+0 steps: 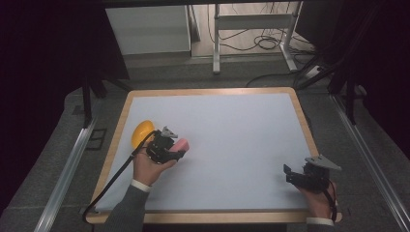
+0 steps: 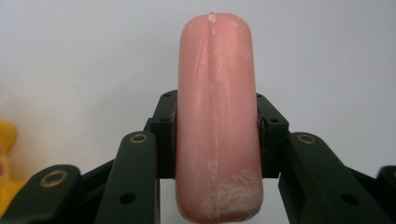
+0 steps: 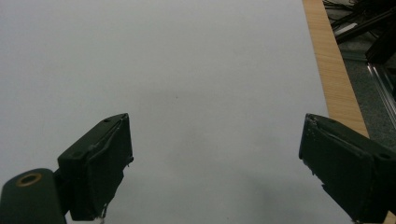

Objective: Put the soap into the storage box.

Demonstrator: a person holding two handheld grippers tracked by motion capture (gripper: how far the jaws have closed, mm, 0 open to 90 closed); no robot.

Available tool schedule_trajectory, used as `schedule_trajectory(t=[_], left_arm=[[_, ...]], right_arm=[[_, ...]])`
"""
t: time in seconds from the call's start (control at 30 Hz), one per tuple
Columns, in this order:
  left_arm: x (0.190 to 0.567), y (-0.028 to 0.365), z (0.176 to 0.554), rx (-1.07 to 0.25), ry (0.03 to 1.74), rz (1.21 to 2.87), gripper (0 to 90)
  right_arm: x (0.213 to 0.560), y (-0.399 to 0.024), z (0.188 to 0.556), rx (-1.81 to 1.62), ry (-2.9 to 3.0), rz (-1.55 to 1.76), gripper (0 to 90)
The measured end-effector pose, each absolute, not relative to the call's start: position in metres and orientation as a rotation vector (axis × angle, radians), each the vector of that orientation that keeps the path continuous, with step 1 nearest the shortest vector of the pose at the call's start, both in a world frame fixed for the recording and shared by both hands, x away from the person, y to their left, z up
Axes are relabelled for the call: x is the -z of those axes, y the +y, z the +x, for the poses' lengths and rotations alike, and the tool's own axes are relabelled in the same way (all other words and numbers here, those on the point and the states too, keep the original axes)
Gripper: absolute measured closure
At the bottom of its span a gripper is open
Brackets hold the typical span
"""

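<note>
In the left gripper view the yellow toy point(image 2: 8, 163) is cut off by the left edge, blurred, so its shape can't be made out; in the high view it reads as a rounded yellow thing point(image 1: 142, 132), partly covered by the left hand-held gripper point(image 1: 176, 150) and its cable. The pink sausage-shaped piece point(image 2: 217, 121) has its lower end cropped at the bottom of the left gripper view; whitish scuffing near that end. The right edge of the right gripper view cuts off part of one jaw.

The pink piece sits between the left hand-held gripper's two black jaws, lengthwise along them, rounded tip sticking out past the pads toward the white surface point(image 1: 232, 140). In the high view it shows as a pink end point(image 1: 182, 144) poking out right of the gripper, just beside the yellow toy, at the surface's left side.

Left hand-held gripper: clamped on the pink piece, pads pressing both long sides. Right hand-held gripper point(image 3: 215, 163): jaws wide apart, nothing between them, bare white surface beyond; it's near the front right corner point(image 1: 309, 176), well apart from the left one, wooden rim point(image 3: 334, 79) alongside.
</note>
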State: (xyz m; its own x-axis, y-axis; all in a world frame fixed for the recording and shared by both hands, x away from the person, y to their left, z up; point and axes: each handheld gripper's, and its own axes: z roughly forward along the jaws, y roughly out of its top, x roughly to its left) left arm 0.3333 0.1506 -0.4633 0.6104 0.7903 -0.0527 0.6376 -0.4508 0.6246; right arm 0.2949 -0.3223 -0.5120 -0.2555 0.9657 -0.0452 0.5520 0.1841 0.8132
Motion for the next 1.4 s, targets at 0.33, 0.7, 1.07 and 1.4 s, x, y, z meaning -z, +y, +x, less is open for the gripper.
schedule_trajectory(t=[0.33,0.7,1.07,1.4], left_arm=[[0.458,0.17,0.332,-0.35,1.154,2.193,60.2],[0.456,0.187,0.333,-0.375,1.194,2.17,60.1],[0.449,0.204,0.334,-0.416,1.237,2.112,60.1],[0.448,0.216,0.339,-0.421,1.272,2.084,60.1]], right_arm=[[0.511,-0.323,0.294,-0.937,1.882,1.427,9.2],[0.513,-0.322,0.294,-0.929,1.892,1.427,9.2],[0.512,-0.323,0.294,-0.931,1.885,1.426,9.2],[0.513,-0.324,0.294,-0.926,1.886,1.426,9.2]])
